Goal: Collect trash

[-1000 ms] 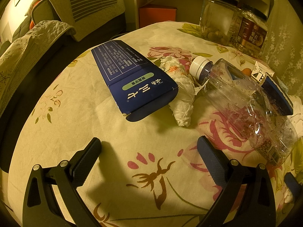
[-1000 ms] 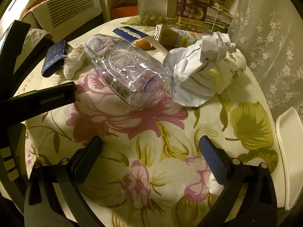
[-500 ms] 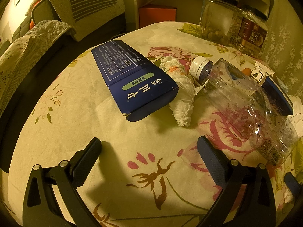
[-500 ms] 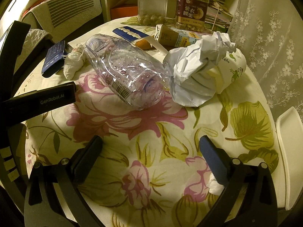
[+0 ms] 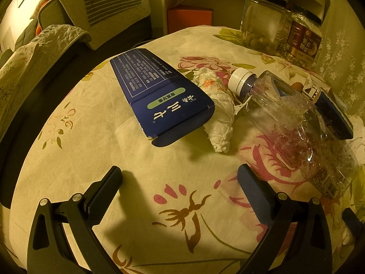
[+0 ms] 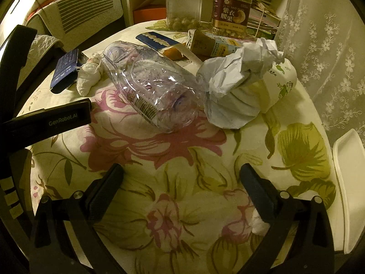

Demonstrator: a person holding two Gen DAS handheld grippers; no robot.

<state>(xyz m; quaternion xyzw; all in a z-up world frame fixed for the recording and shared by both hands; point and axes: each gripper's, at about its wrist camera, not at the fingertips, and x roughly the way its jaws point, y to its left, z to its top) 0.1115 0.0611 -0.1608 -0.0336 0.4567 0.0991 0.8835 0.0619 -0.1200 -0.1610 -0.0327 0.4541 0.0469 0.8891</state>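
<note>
Trash lies on a round table with a floral cloth [image 5: 91,137]. A flat dark blue carton [image 5: 159,98] lies ahead of my open, empty left gripper [image 5: 179,178], with a crumpled white tissue [image 5: 219,114] at its right. An empty clear plastic bottle [image 5: 292,123] lies on its side further right; it also shows in the right wrist view [image 6: 155,91]. Beside it are a crumpled white paper wad [image 6: 237,84] and a paper cup [image 6: 280,84]. My right gripper [image 6: 181,175] is open and empty, short of the bottle and wad.
Two tall jars [image 6: 230,9] stand at the table's far edge, with a brown drink carton [image 6: 209,43] and a blue wrapper [image 6: 155,40] lying before them. A white tray [image 6: 349,182] sits at the right. A sofa [image 5: 91,18] stands beyond. The left gripper's body [image 6: 45,121] reaches in from the left.
</note>
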